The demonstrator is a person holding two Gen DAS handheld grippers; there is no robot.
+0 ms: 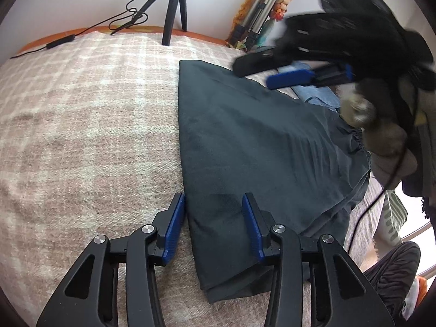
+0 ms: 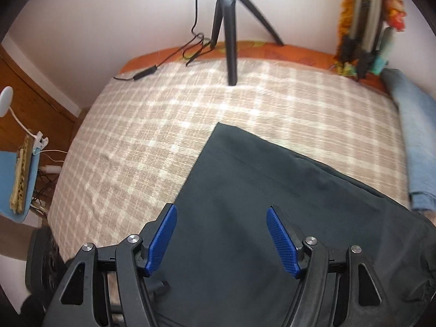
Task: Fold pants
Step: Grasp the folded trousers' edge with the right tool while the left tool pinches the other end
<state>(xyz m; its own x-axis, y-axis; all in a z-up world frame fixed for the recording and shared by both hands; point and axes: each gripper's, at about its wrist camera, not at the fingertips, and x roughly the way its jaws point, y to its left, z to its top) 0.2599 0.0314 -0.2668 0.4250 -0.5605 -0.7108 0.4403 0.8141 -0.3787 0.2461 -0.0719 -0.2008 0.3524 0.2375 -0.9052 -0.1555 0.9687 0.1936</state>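
Dark grey pants (image 1: 253,150) lie folded lengthwise on the plaid blanket, their elastic waistband at the right. My left gripper (image 1: 214,199) is open and low, its jaws either side of the pants' left folded edge near the lower end. The right gripper (image 1: 272,75) shows in the left wrist view, open and blurred, held above the far right part of the pants. In the right wrist view the right gripper (image 2: 220,212) is open and empty above the pants (image 2: 272,212).
A beige plaid blanket (image 1: 81,122) covers the bed. A black tripod (image 1: 174,5) with a cable stands at the far edge. Folded light-blue jeans (image 2: 414,141) lie at the right. A second tripod (image 1: 261,8) leans in the corner. A chair (image 2: 11,179) stands left of the bed.
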